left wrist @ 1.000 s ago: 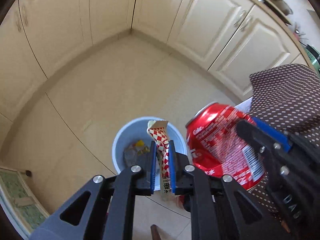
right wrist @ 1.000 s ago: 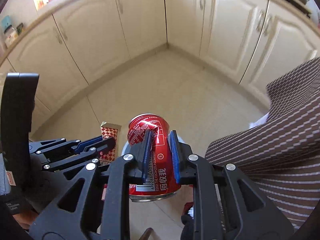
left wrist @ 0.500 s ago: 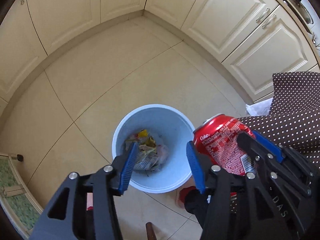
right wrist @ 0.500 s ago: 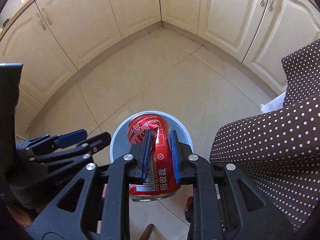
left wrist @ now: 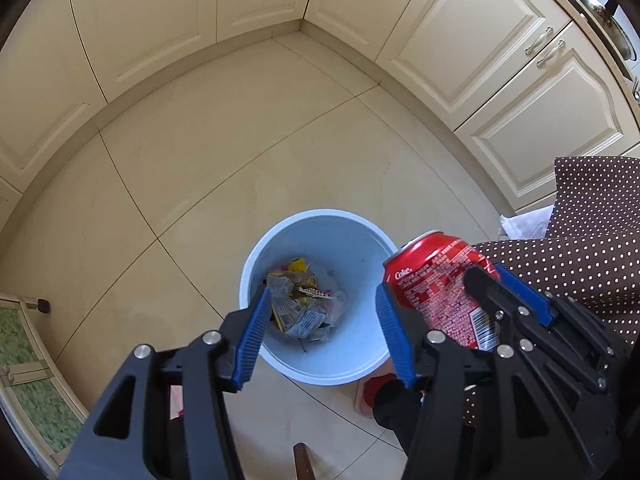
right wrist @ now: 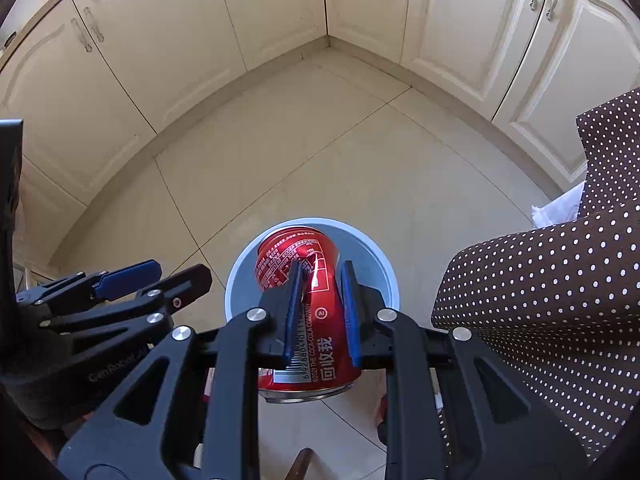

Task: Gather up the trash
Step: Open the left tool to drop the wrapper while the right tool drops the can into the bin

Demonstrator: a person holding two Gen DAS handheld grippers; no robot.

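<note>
A pale blue trash bin (left wrist: pixel 256 264) stands on the tiled floor, with crumpled wrappers (left wrist: pixel 300 308) at its bottom. My left gripper (left wrist: pixel 320 308) is open and empty, held above the bin. My right gripper (right wrist: pixel 319 284) is shut on a red Coke can (right wrist: pixel 308 272) and holds it over the bin (right wrist: pixel 384 276). The can also shows in the left wrist view (left wrist: pixel 436 280), at the bin's right rim. The left gripper (right wrist: pixel 156 276) shows at the left of the right wrist view.
Cream cabinet doors (left wrist: pixel 460 32) line the far and left sides of the corner. A brown dotted cloth (right wrist: pixel 560 300) hangs at the right. A white bag (left wrist: pixel 524 224) lies by the cabinets. A red slipper (left wrist: pixel 372 392) is beside the bin.
My left gripper opened and let go of the red-and-white checked wrapper, which dropped into the bin. Both grippers tilted further down over the bin. The can stays held.
</note>
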